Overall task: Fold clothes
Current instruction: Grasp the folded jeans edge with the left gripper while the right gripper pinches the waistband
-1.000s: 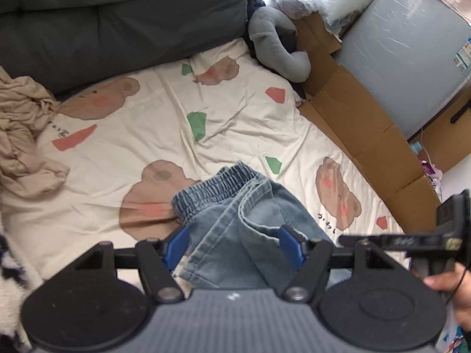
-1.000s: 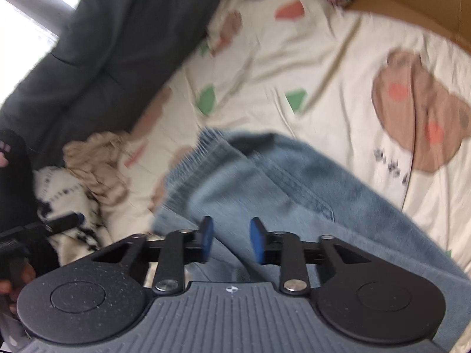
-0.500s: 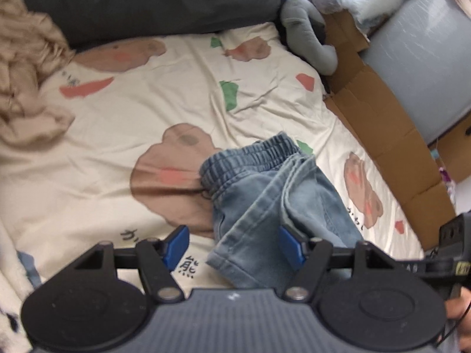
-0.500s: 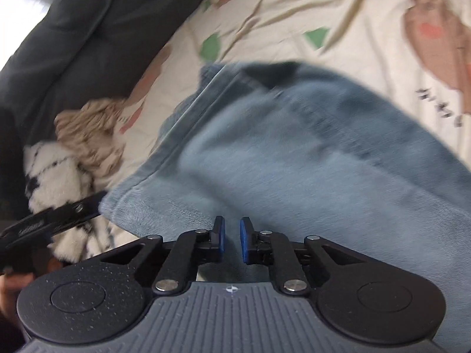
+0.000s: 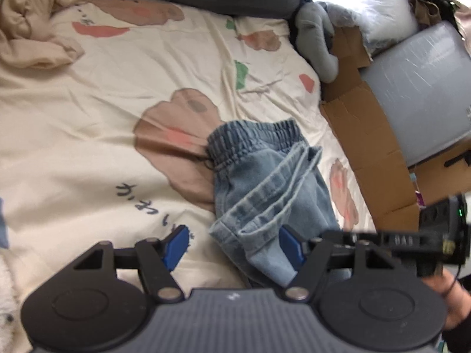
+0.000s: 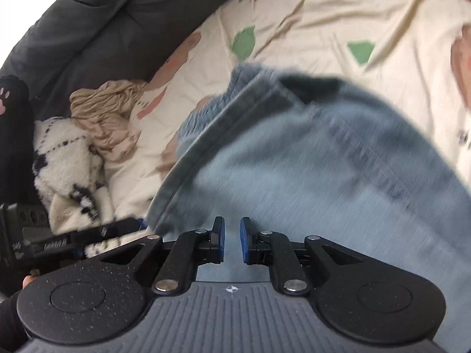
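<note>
Jeans (image 5: 265, 182) are bunched on the bedsheet (image 5: 103, 111), waistband away. The left gripper (image 5: 234, 248) is held wide over their near hem. The right gripper (image 6: 232, 239), just narrowed, is nearly closed on denim.

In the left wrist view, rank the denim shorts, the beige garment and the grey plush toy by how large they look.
1. Denim shorts, though nearest the camera.
2. Beige garment, partly cut off by the frame edge.
3. Grey plush toy, smallest and farthest.

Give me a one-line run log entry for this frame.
stage: fold start | left gripper: open over denim shorts hem | right gripper: nearly closed, grip unclear
</note>
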A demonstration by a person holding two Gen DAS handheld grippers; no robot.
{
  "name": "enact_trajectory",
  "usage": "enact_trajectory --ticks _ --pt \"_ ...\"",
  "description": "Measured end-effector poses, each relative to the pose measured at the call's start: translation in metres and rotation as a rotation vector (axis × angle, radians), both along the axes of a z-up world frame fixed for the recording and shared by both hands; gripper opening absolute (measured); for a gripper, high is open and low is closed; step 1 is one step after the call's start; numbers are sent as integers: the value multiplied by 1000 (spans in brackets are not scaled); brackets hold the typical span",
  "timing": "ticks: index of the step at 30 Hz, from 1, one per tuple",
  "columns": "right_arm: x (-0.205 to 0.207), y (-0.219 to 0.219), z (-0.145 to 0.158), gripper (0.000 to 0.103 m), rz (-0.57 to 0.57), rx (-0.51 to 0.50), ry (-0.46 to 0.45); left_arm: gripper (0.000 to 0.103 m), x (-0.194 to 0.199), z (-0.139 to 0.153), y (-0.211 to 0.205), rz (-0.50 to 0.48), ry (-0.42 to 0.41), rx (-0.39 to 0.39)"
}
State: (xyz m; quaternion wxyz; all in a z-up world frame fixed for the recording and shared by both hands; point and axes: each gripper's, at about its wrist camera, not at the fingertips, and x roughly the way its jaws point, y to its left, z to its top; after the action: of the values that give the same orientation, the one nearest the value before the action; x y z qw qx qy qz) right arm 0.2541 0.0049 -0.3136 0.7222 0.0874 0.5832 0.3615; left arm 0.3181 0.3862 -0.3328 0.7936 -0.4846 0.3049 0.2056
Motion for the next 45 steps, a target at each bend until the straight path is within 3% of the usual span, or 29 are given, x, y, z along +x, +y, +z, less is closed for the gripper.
enact_trajectory --ticks 4,6,9,11,16,21,23,27,33,34,35,36,37,38,39,41,45 --pt "26 1 7 15 5 -12 -80 67 11 -12 -2 -53 -24 -41" --pt "39 1 8 27 -2 -51 -125 64 16 -15 -2 -73 -29 -47" --pt "58 2 8 31 -17 -60 -161 49 16 -15 -3 -67 -60 -57" --pt "68 5 7 32 -9 -67 -185 32 17 -15 -3 -72 -63 -60" --pt "79 28 4 38 95 -82 -259 21 15 -15 -5 -69 -71 -60" --pt "85 41 -3 39 176 -81 -253 11 11 -12 -2 -46 -76 -53" --pt "87 42 -5 32 192 -74 -240 9 9 -11 1 -31 -77 -52" --pt "88 41 0 1 212 -97 -269 9 9 -7 1 -25 -79 -27" --pt "95 37 10 1 196 -51 -270 10 10 -16 1 -14 -40 -26" --pt "95 39 8 2 204 -60 -271 14 10 -18 1 -12 -28 -24" --pt "96 41 6 4 210 -75 -267 26 10 -19 0 -8 -9 -18" --pt "97 41 4 7 213 -84 -255 33 10 -20 0 -1 16 -9" --pt "98 41 2 13 217 -92 -243 49 10 -20 0 7 29 -4" --pt "99 40 1 29 220 -87 -238 59 9 -21 1 12 27 -3" --pt "100 39 0 46 223 -82 -233 62 9 -23 1 11 21 -3" --pt "101 39 -4 49 241 -71 -218 67 11 -27 2 7 15 -10" --pt "103 47 -15 49 308 -57 -183 67 17 -41 5 8 -9 -53"
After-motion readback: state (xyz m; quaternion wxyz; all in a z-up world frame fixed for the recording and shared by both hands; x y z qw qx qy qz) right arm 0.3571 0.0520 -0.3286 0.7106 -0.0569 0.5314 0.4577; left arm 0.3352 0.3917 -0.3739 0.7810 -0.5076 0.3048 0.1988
